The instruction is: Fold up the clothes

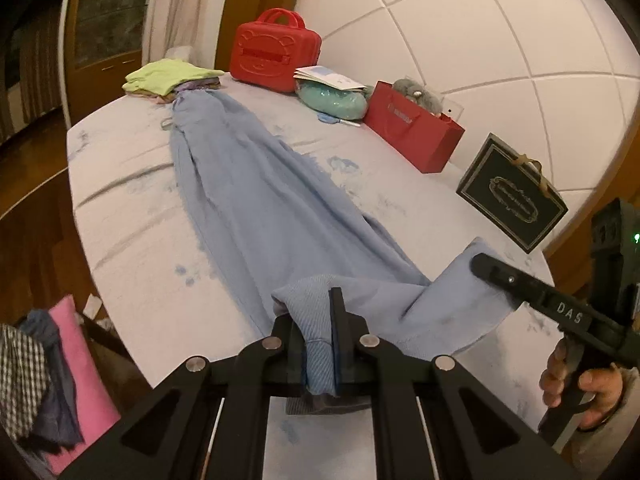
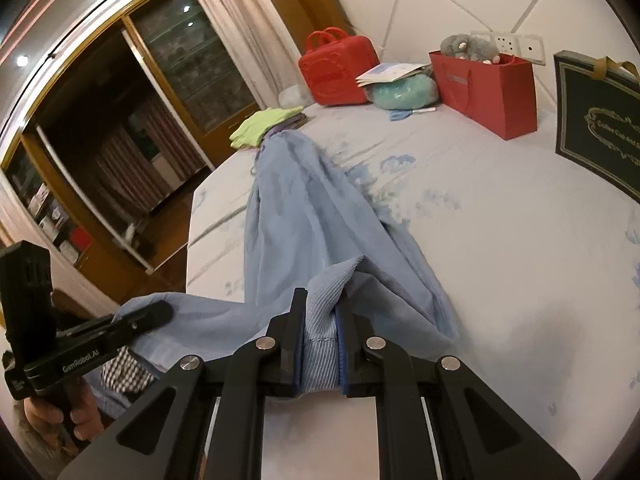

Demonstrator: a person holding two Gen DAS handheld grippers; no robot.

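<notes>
A long light blue garment (image 1: 256, 200) lies stretched along the white bed, its far end at a pile of folded clothes (image 1: 168, 78). My left gripper (image 1: 320, 336) is shut on the garment's near ribbed edge. My right gripper (image 2: 320, 320) is shut on the same near edge a little to the right; its fingers show in the left wrist view (image 1: 496, 272). The garment also shows in the right wrist view (image 2: 296, 208), with the left gripper's fingers (image 2: 152, 314) at lower left. The near edge is lifted slightly off the bed between the two grippers.
On the bed's far side stand a red case (image 1: 276, 52), a teal bundle with papers (image 1: 332, 96), a red paper bag (image 1: 412, 128) with a grey plush toy, and a dark gift bag (image 1: 512, 192). Pink and checked clothes (image 1: 52, 368) lie at the left off the bed.
</notes>
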